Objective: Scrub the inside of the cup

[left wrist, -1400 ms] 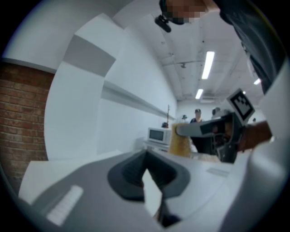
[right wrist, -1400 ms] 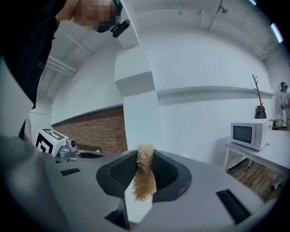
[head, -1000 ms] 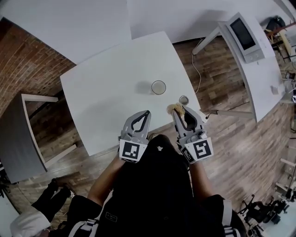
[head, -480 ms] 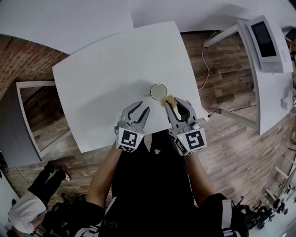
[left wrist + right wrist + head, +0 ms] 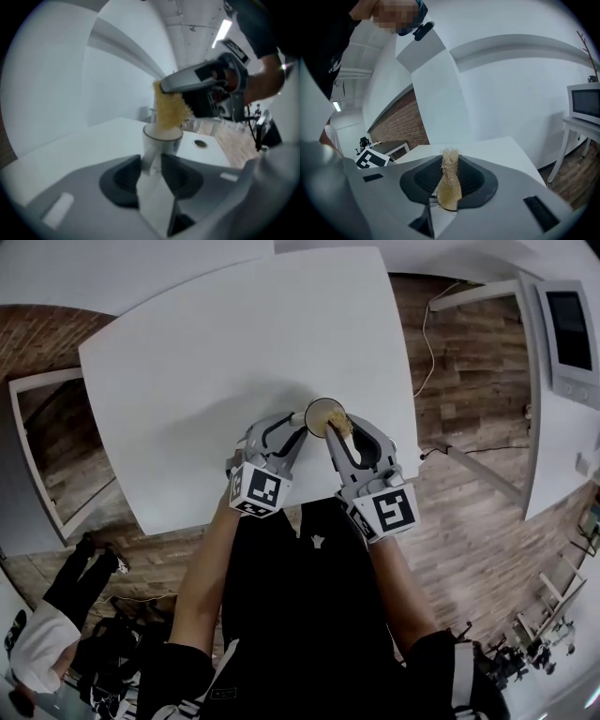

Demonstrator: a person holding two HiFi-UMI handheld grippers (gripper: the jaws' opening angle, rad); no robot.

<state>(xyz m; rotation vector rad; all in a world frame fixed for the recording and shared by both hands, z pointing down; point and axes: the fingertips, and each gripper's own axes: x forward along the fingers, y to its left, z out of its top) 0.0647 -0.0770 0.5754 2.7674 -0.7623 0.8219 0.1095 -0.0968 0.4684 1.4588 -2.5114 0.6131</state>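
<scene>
White table (image 5: 187, 381) on a wood floor (image 5: 469, 381), brick wall (image 5: 401, 126) behind. Left gripper (image 5: 294, 424): jaws opening and already wide. A pale part of the cup, which looks like the handle, sits in the gap, and the pads don't appear to press on it. Cup (image 5: 323, 415) stands upright on the table right at those jaw tips, between the two grippers. Right gripper (image 5: 339, 431): jaws clamped on a yellow fibrous scrub pad (image 5: 338, 422), angled down over the cup. The pad's free end is at the cup mouth; can't tell how deep.
</scene>
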